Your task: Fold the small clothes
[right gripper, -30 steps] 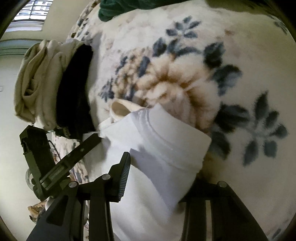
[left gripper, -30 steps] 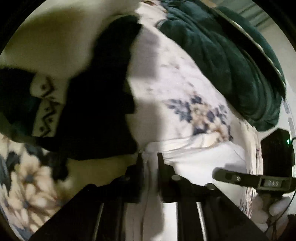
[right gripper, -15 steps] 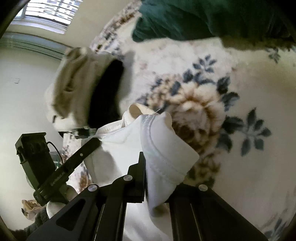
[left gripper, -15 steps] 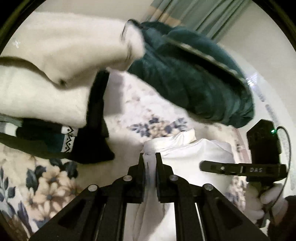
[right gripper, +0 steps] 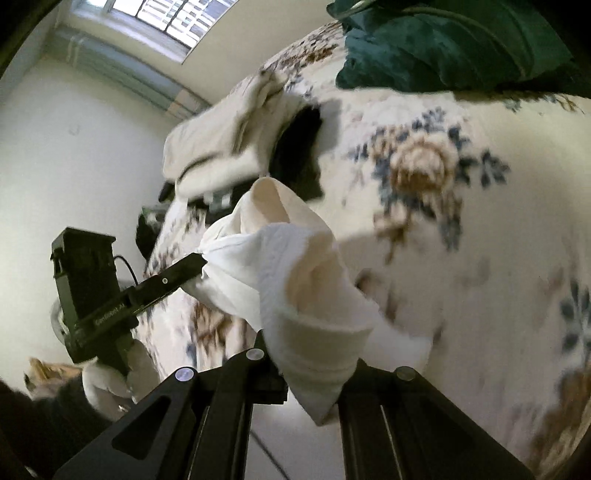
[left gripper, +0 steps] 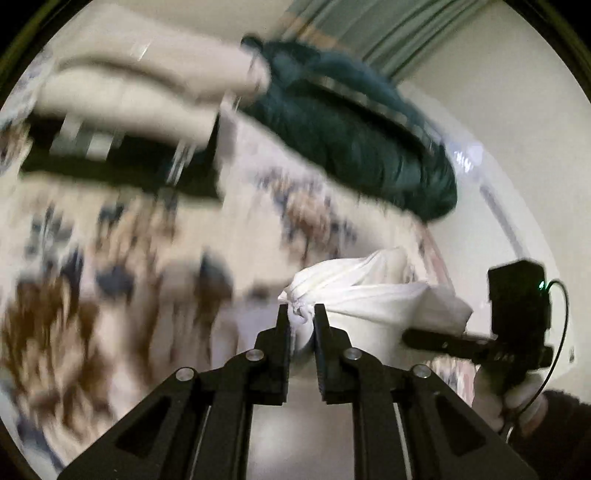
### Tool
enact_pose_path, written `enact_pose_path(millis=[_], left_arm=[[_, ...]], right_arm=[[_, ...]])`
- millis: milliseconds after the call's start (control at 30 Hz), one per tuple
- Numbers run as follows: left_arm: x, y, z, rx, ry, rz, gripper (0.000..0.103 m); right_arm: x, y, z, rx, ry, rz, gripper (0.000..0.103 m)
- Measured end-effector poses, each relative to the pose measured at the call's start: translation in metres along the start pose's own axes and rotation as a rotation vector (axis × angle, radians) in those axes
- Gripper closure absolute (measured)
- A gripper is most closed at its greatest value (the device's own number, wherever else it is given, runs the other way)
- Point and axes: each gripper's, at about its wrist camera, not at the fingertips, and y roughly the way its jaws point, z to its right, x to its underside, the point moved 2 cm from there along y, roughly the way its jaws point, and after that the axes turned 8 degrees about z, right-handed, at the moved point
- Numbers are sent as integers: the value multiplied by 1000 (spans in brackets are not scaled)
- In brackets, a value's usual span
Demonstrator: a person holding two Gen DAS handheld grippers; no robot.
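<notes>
A small white garment (left gripper: 373,295) hangs bunched between my two grippers, lifted above the floral bedspread (left gripper: 110,258). My left gripper (left gripper: 301,314) pinches a gathered corner of it; its jaws are opening slightly, with the fabric still pressed between the pads. In the right wrist view the white garment (right gripper: 280,258) drapes over my right gripper (right gripper: 310,365), which is shut on a folded edge, its fingertips hidden by cloth. The left gripper (right gripper: 199,262) holds the far corner there. The right gripper (left gripper: 413,338) appears at the right of the left wrist view, held by a gloved hand (left gripper: 517,398).
A stack of folded cream and black clothes (right gripper: 221,147) lies at the far side of the bedspread (right gripper: 461,240). A dark green blanket (right gripper: 443,44) is heaped beside it. A window (right gripper: 166,18) and pale walls are behind. The left wrist view is motion-blurred.
The right gripper has shut on the garment's edge. Both grippers have risen and pulled back, lifting the white garment off the bedspread, and the cloth now stretches between them.
</notes>
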Motion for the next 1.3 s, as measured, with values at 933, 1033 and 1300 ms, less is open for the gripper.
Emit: enact_pose_path(millis=[933,1033,1300], left_arm=[[-5,133,-29,-264,105,-309,51],[-13,131,-41,-286,84,-305,51],[18,39,-3,-196,108,-201,51]], right_arm=[[120,10,88,216,459,-63,33],[102,28,88,338,365,-104,33],[100,-25,36,425,209,-15,33]])
